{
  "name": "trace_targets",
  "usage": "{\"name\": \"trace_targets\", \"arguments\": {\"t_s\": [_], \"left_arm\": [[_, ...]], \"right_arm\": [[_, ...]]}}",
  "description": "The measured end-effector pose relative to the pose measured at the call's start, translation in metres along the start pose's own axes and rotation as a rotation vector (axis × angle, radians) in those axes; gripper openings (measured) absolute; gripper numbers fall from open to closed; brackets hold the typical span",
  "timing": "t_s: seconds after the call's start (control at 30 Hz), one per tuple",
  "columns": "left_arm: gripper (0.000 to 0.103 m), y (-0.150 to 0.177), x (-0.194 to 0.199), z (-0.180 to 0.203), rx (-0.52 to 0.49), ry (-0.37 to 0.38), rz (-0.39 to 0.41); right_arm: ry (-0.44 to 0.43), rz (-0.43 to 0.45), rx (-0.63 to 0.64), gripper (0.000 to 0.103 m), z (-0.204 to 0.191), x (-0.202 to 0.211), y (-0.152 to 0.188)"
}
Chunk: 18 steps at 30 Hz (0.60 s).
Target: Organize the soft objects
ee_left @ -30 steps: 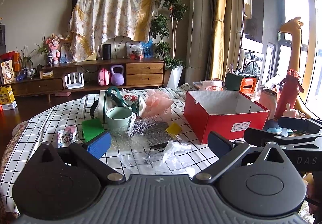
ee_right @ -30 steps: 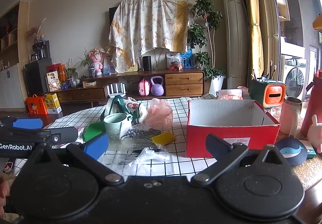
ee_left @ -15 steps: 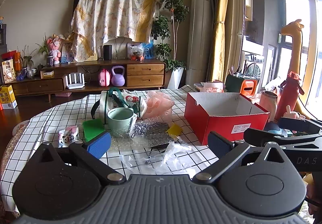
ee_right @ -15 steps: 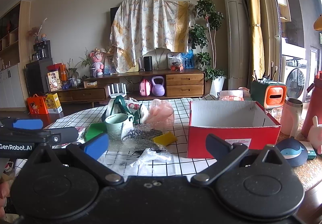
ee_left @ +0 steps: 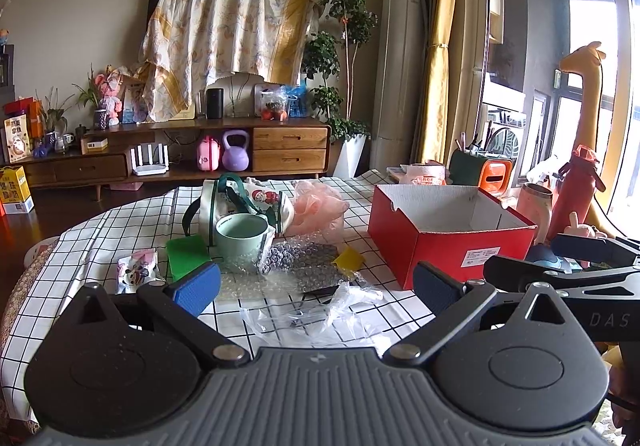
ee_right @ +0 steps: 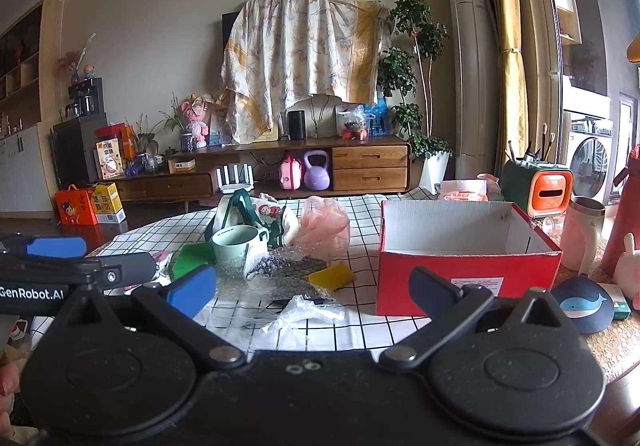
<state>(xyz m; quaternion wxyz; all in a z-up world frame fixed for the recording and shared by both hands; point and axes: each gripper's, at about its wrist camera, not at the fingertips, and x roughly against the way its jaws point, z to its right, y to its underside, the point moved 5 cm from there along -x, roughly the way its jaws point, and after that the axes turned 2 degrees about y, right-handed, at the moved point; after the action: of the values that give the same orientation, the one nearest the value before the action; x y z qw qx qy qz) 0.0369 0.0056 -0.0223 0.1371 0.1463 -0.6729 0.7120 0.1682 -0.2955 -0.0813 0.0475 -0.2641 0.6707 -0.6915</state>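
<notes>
On the checked tablecloth (ee_left: 120, 221) lie a clear plastic bag (ee_left: 316, 310), bubble wrap (ee_left: 296, 262), a pink mesh pouf (ee_left: 320, 209), a green sponge (ee_left: 186, 256), a yellow sponge (ee_left: 350, 258), a small printed packet (ee_left: 134, 274) and a white tote bag (ee_left: 256, 201) behind a mint mug (ee_left: 240, 238). An open empty red box (ee_left: 444, 238) stands to the right. My left gripper (ee_left: 316, 286) is open and empty, held above the plastic bag. My right gripper (ee_right: 312, 286) is open and empty, above the same pile (ee_right: 288, 270), left of the red box (ee_right: 464, 266).
A pink tumbler (ee_left: 534, 205), red bottle (ee_left: 576, 193), a navy whale pouch (ee_right: 584, 304) and an orange-green organizer (ee_right: 536, 185) stand right of the box. A tissue pack (ee_right: 462, 189) lies behind it. A sideboard (ee_left: 200, 161) is across the room.
Both views have shifted slightly, with the scene sitting a little lower and nearer. Nothing on the table has moved and both grippers stay open.
</notes>
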Motion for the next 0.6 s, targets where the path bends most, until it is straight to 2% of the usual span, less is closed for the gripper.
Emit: {"name": "trace_targets", "arguments": {"t_s": [0.37, 0.6], "left_arm": [[0.103, -0.001, 0.001, 0.003, 0.018, -0.002, -0.004], [0.103, -0.004, -0.006, -0.007, 0.063, -0.015, -0.012]], "right_arm": [[-0.010, -0.016, 0.006, 0.103, -0.002, 0.001, -0.003], [-0.032, -0.037, 0.034, 0.103, -0.011, -0.009, -0.008]]}}
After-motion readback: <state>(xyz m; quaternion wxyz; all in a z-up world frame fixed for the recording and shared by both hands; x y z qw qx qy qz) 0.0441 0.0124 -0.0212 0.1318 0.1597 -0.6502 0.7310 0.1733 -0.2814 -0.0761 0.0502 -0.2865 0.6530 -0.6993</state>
